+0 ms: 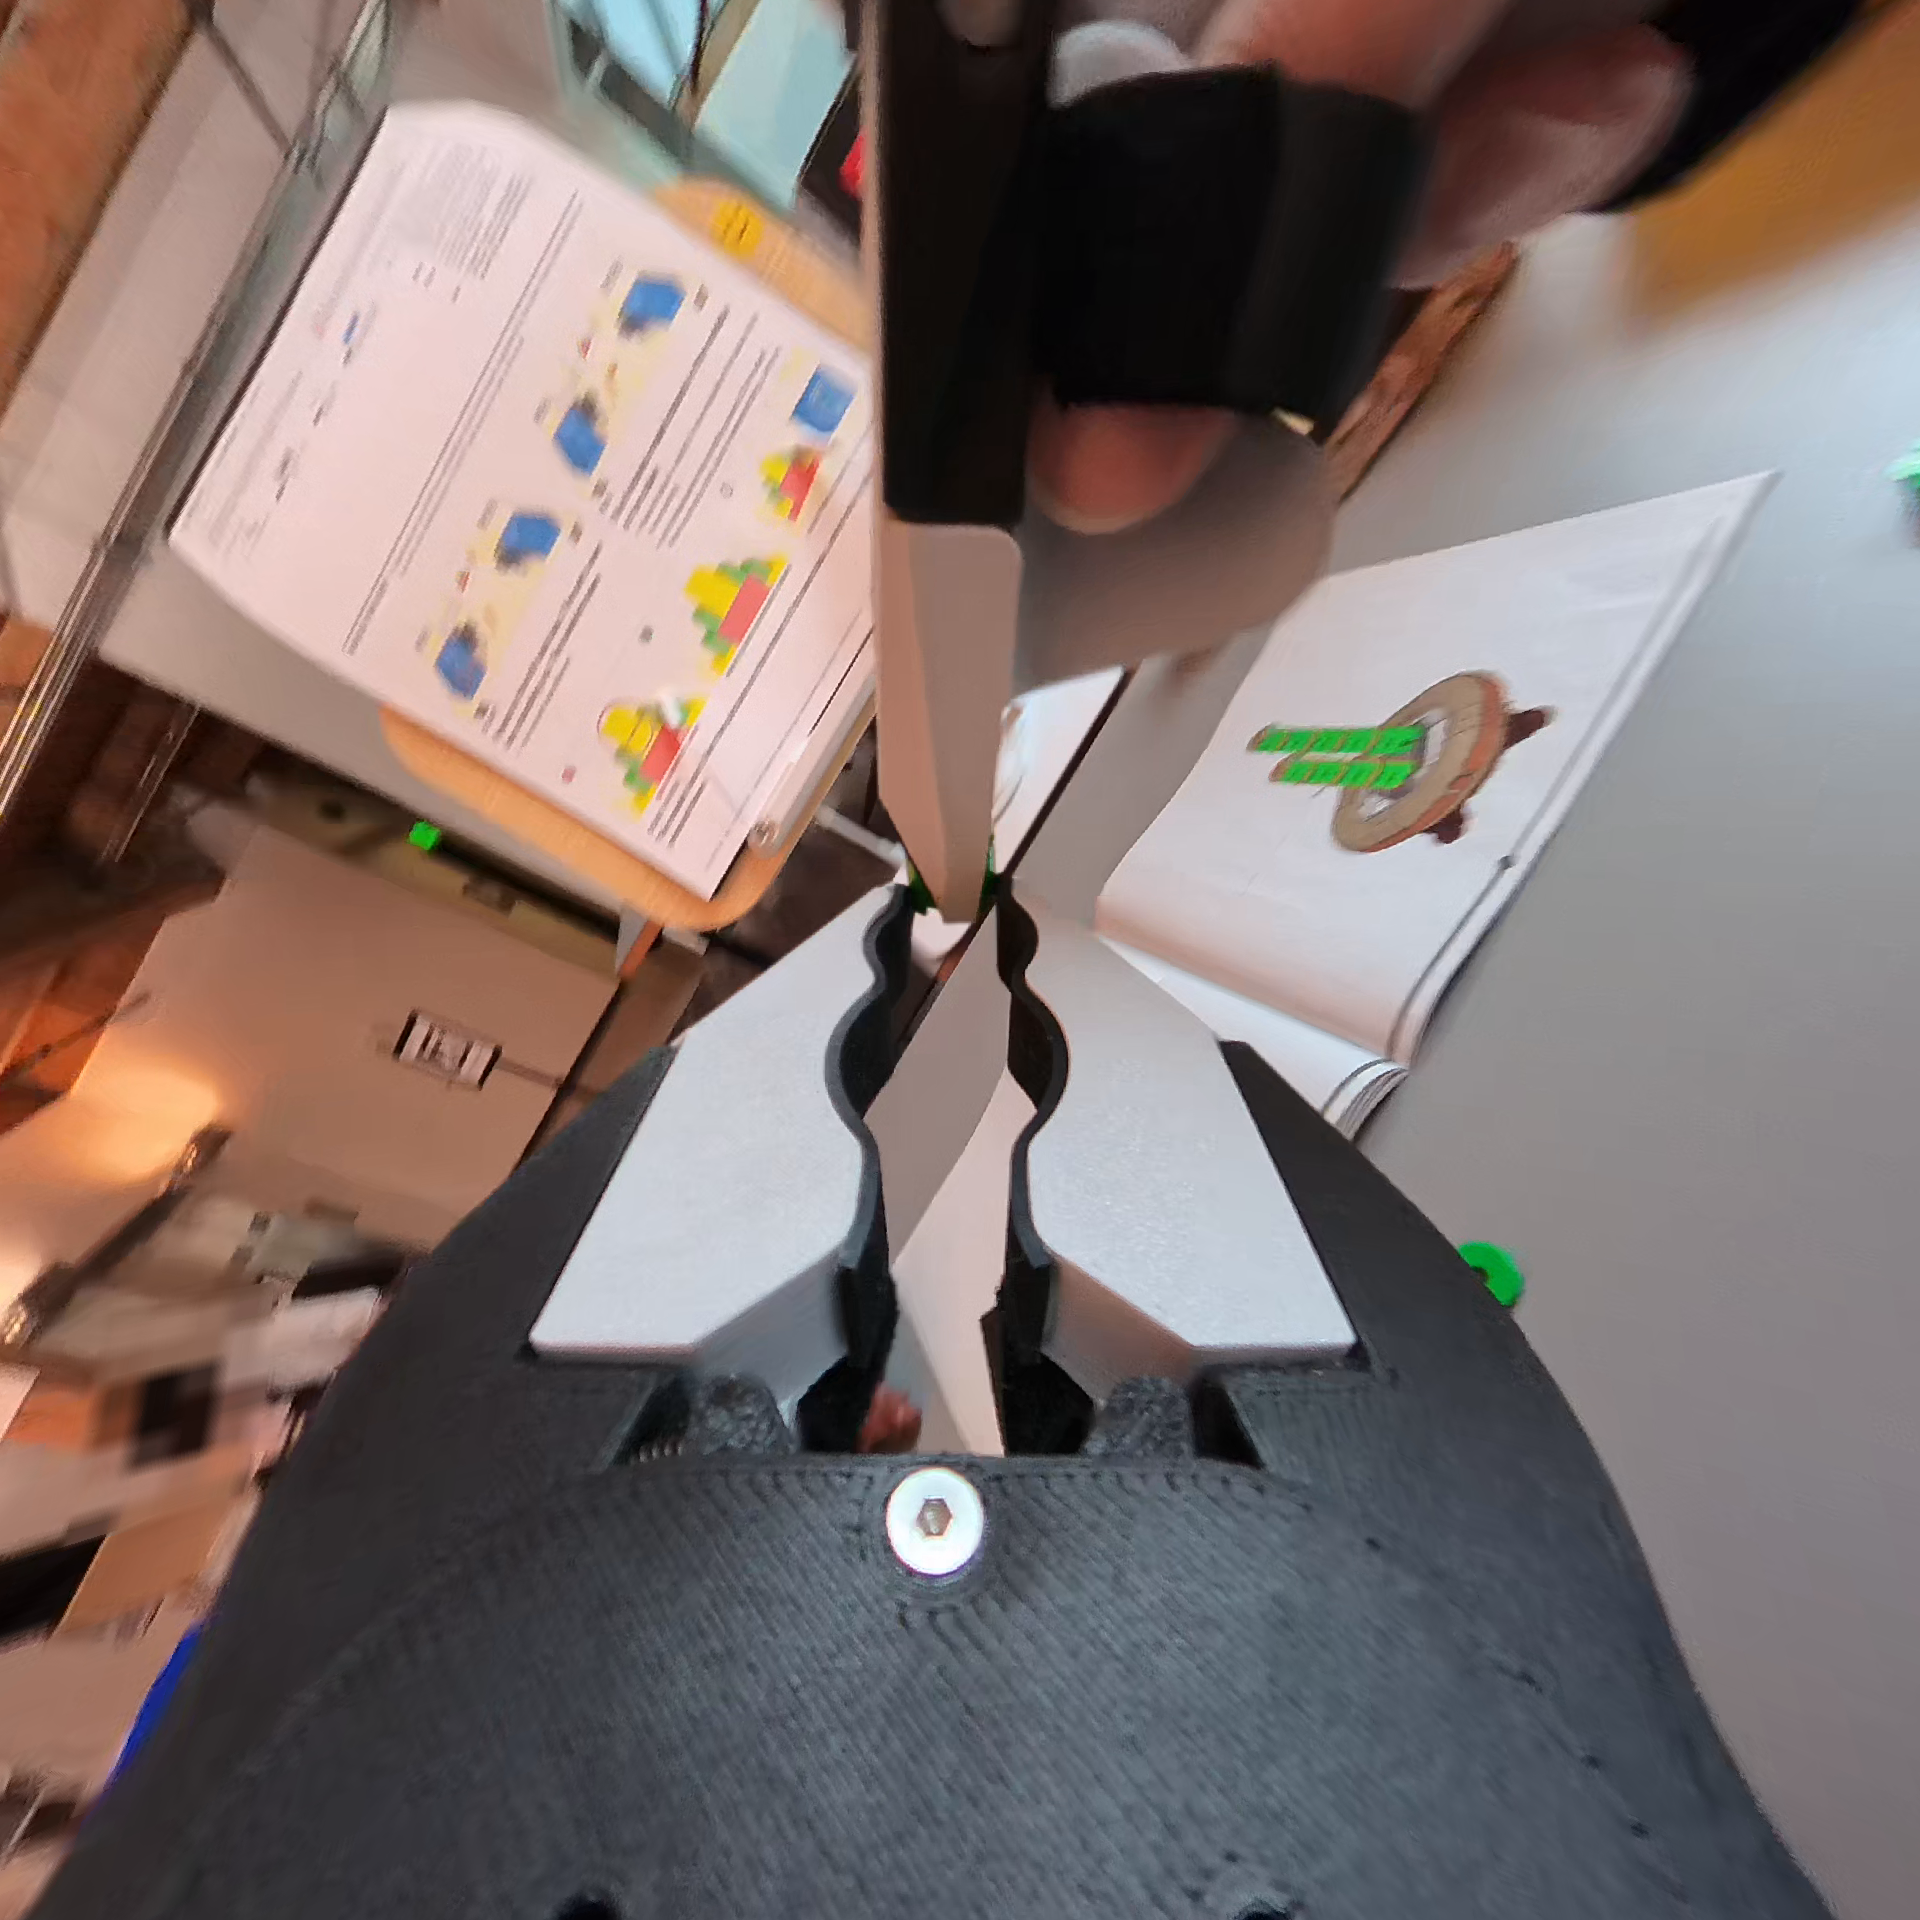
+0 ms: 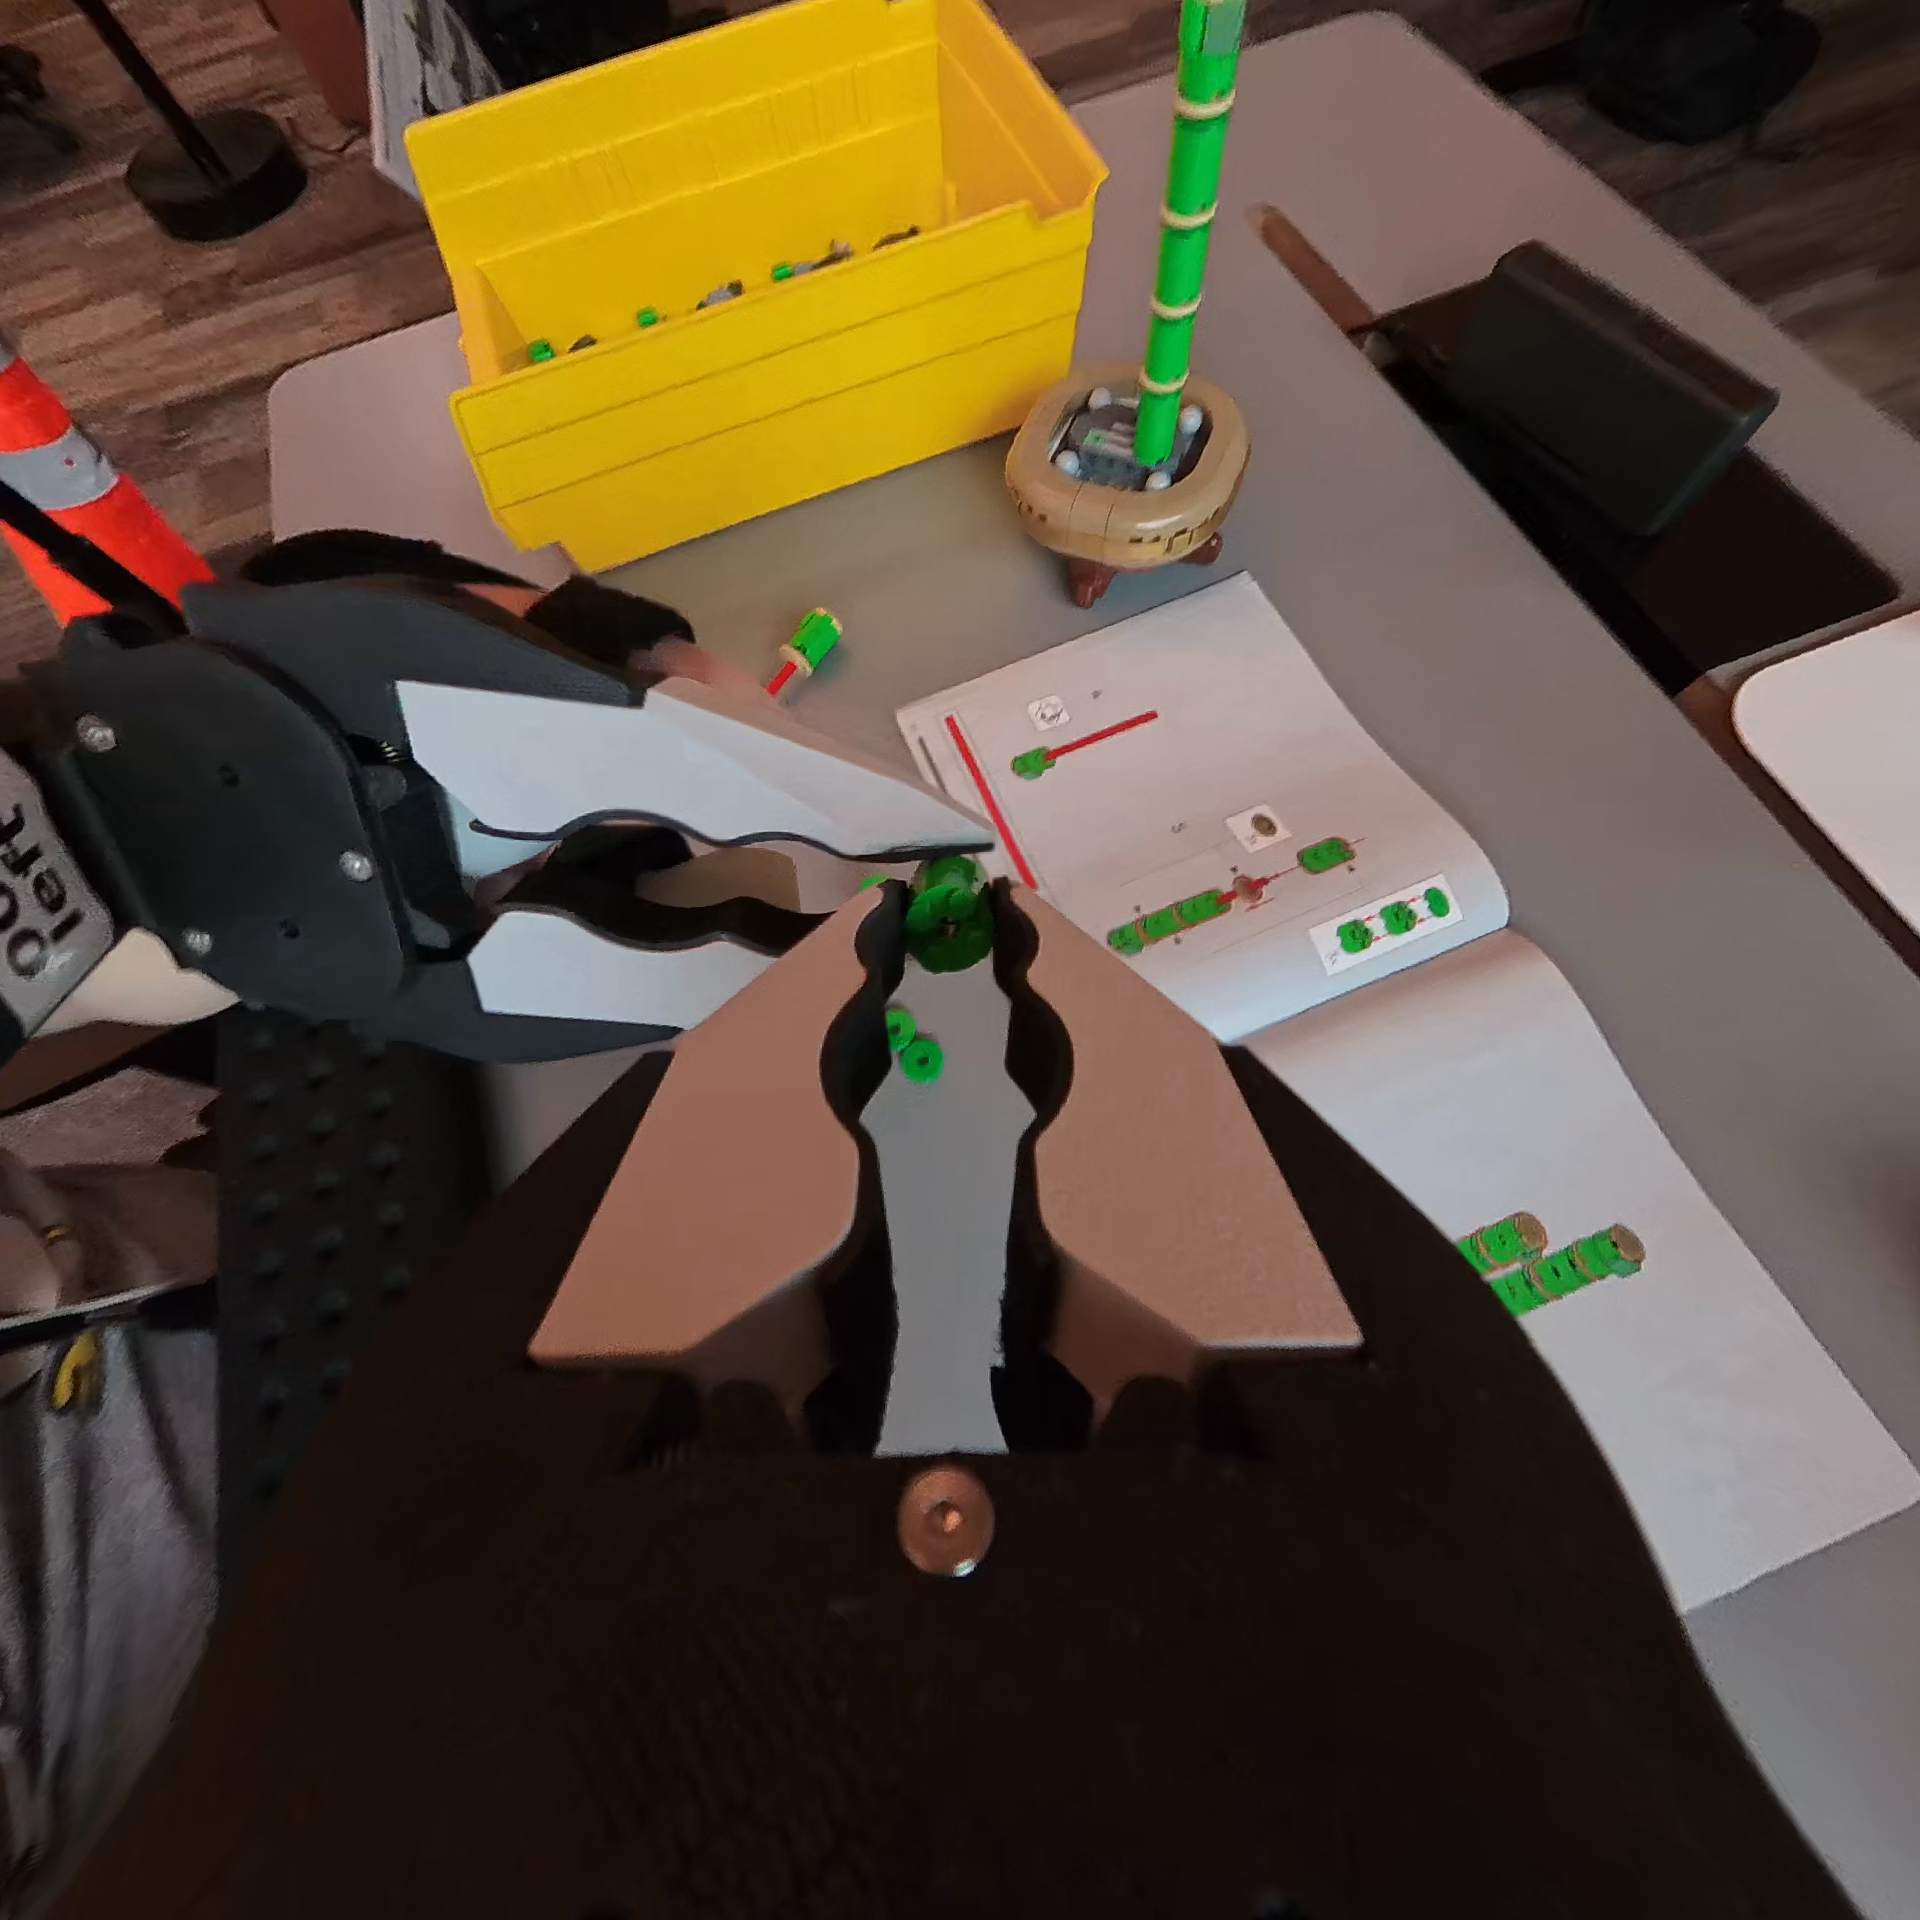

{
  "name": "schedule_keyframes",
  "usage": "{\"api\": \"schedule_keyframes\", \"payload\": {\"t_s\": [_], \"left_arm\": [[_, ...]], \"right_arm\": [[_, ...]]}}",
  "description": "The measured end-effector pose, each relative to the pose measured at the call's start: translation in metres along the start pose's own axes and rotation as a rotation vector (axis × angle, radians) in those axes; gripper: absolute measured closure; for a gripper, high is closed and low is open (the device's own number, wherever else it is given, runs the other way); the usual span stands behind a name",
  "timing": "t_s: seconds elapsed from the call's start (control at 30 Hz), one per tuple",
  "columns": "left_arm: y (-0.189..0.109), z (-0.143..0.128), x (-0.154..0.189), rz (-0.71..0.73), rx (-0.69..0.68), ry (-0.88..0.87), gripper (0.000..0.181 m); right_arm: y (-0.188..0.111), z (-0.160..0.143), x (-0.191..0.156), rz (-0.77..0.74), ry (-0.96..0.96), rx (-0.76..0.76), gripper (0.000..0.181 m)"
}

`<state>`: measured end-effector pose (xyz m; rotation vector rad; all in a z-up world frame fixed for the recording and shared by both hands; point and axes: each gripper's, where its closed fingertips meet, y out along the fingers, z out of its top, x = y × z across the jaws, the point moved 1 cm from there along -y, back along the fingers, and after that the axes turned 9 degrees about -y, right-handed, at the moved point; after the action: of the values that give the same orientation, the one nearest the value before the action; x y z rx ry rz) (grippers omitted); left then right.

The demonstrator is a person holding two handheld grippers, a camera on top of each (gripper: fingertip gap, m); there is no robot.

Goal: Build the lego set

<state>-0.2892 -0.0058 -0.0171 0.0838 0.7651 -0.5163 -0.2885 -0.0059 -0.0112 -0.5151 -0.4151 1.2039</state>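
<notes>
My right gripper (image 2: 943,902) is shut on a green round Lego piece (image 2: 943,925) and holds it above the grey table (image 2: 1558,644). My left gripper (image 2: 914,868) comes in from the left, and its tips close on the same green piece. In the left wrist view, my left gripper (image 1: 951,909) pinches the green piece (image 1: 918,890), mostly hidden behind the right gripper's fingers (image 1: 940,707) reaching down from above. A green bamboo stalk (image 2: 1184,239) stands in a tan pot (image 2: 1127,509).
An open instruction booklet (image 2: 1247,831) lies to the right with built green segments (image 2: 1548,1262) on it. Loose green discs (image 2: 914,1044) lie under the grippers, and a green segment on a red axle (image 2: 805,649) lies farther back. A yellow bin (image 2: 769,447) stands behind. A clipboard with a sheet (image 1: 540,499) stands left. Both grippers' tips are close together, under 4 cm apart. Both grippers' tips are roughly 25 centimeters from the tan pot (image 2: 1127,509).
</notes>
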Motion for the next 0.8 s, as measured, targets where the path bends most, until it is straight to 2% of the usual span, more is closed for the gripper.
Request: {"api": "schedule_keyframes", "payload": {"t_s": [0.07, 0.17, 0.27, 0.33, 0.43, 0.57, 0.8], "left_arm": [[-0.003, 0.008, 0.011, -0.067, 0.056, -0.004, 0.157], [-0.012, 0.022, 0.035, -0.23, 0.134, -0.012, 0.141], [-0.028, 0.036, 0.059, -0.377, 0.232, 0.015, 0.138], [-0.038, 0.046, 0.074, -0.458, 0.296, 0.012, 0.136], [-0.05, 0.057, 0.098, -0.584, 0.352, -0.016, 0.132], [-0.063, 0.067, 0.117, -0.693, 0.411, -0.033, 0.132], [-0.072, 0.071, 0.119, -0.721, 0.47, -0.021, 0.147]], "right_arm": [[-0.009, -0.011, -0.002, 0.066, 0.012, -0.057, 0.166], [-0.033, -0.038, -0.014, 0.28, 0.079, -0.157, 0.166], [-0.06, -0.066, -0.034, 0.546, 0.124, -0.205, 0.167], [-0.075, -0.085, -0.056, 0.731, 0.034, -0.231, 0.167], [-0.085, -0.094, -0.082, 0.962, 0.012, -0.236, 0.166], [-0.078, -0.097, -0.092, 1.066, 0.042, -0.283, 0.167], [-0.074, -0.096, -0.101, 1.133, 0.065, -0.303, 0.166]]}}
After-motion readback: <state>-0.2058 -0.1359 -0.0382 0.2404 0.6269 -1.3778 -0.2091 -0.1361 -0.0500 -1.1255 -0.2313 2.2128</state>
